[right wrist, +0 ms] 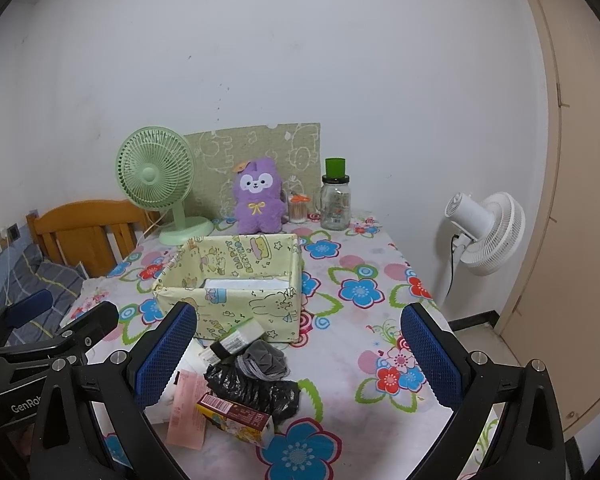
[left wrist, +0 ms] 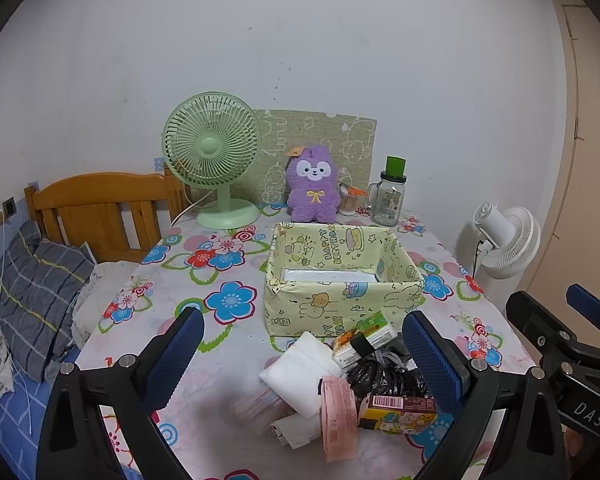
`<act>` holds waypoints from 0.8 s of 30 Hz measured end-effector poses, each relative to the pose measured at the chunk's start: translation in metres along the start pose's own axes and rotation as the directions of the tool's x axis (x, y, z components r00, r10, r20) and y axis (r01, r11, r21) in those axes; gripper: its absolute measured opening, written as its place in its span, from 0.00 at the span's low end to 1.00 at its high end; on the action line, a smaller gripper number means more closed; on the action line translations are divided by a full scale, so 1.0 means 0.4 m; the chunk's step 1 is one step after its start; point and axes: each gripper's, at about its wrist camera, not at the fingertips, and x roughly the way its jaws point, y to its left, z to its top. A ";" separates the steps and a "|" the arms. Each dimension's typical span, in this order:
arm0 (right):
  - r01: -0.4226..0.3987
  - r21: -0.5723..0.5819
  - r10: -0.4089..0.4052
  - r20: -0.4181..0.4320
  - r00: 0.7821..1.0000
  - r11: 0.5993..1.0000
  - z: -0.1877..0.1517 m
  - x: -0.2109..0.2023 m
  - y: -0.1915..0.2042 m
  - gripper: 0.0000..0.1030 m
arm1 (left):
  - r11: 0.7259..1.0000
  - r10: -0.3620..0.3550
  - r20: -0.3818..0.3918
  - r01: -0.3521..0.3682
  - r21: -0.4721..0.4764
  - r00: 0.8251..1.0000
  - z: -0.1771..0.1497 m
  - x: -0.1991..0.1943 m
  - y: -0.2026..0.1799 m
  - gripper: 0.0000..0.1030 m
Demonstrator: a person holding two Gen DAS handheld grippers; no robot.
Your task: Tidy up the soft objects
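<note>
Soft objects sit in a loose pile (left wrist: 340, 384) at the near edge of the table (left wrist: 204, 360), on the flowered cloth, just in front of the yellow cartoon-print box (left wrist: 340, 280). Box is open-topped; only a pale liner shows at its bottom.

Pile contents, as far as readable: white folded pad (left wrist: 300, 372), crumpled black plastic bag (right wrist: 256, 390), grey fabric bundle (right wrist: 262, 360), tissue pack (left wrist: 364, 338) leaning against the box front, pink slip (left wrist: 338, 416), small printed carton (right wrist: 236, 416).

Left hand-held gripper (left wrist: 302, 354): jaws spread wide, holding nothing. Pile lies straight ahead and slightly below, framed between its blue pads; white pad nearest its centre line.

Right hand-held gripper (right wrist: 300, 354): also fully open and empty. From it the pile lies ahead but off to the left, close by its left finger (right wrist: 166, 354); grey bundle and black bag are on its side.

Judgement: left is better lined up on the pile as a whole. The pile runs roughly crosswise along the table edge. Box sits directly beyond, so any pick goes forward and over the near wall.

Purple plush (left wrist: 312, 184), green fan (left wrist: 212, 152) and glass jar (left wrist: 388, 200) stand at the back, well apart.
</note>
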 end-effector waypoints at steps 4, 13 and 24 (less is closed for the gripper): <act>0.000 0.001 0.000 -0.002 1.000 1.000 -0.001 0.000 0.001 1.00 | 1.000 -0.001 0.001 0.001 0.001 1.000 0.001 -0.001 0.002 0.97; -0.011 -0.003 0.011 -0.013 1.000 1.000 -0.005 0.001 0.007 1.00 | 1.000 0.003 -0.001 -0.003 -0.002 1.000 0.004 -0.002 0.005 0.97; -0.014 0.010 0.014 0.002 1.000 1.000 -0.008 -0.005 -0.004 1.00 | 1.000 -0.001 0.001 0.001 0.002 1.000 0.000 0.001 0.004 0.97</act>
